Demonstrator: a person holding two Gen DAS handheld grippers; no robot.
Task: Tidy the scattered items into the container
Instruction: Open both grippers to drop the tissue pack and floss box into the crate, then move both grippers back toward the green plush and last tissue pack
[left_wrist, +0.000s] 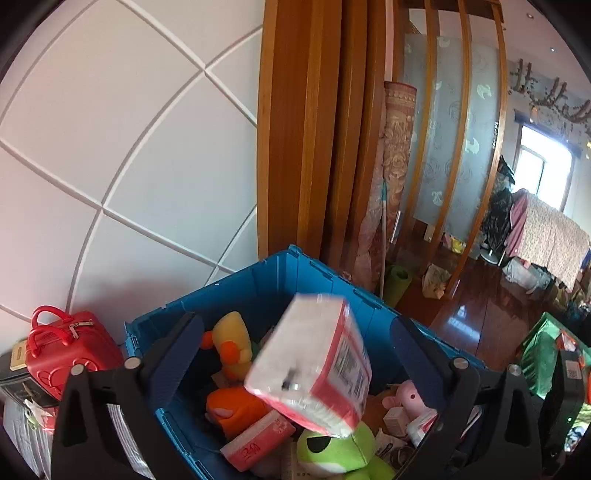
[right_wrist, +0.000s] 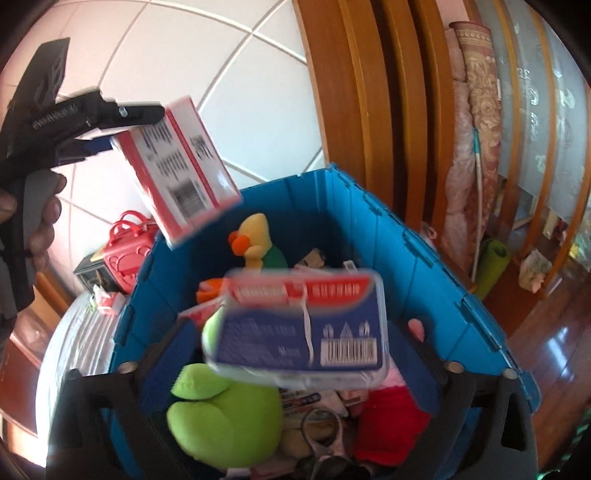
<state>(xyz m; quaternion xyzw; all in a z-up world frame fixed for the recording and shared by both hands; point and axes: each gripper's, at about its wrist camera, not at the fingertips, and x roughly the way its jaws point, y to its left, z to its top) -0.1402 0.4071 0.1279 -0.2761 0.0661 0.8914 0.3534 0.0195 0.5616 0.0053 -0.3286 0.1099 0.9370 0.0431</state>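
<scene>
A blue plastic crate (left_wrist: 295, 275) holds soft toys and packets; it also shows in the right wrist view (right_wrist: 369, 221). My left gripper (left_wrist: 295, 354) is open above the crate, and a blurred pink-and-white tissue pack (left_wrist: 314, 369) hangs in mid-air between its fingers, touching neither. The same pack (right_wrist: 181, 166) shows in the right wrist view just below the left gripper (right_wrist: 136, 122). My right gripper (right_wrist: 291, 354) is open over the crate, with a blurred blue-and-red plastic box (right_wrist: 303, 328) in the air between its fingers.
In the crate lie a green frog plush (right_wrist: 225, 410), a yellow duck plush (left_wrist: 229, 343), an orange plush (left_wrist: 236, 406), a pink tissue pack (left_wrist: 258, 439) and a pink toy (left_wrist: 410, 398). A red mini suitcase (left_wrist: 66, 347) stands left of the crate. Wooden slats (left_wrist: 306, 129) rise behind.
</scene>
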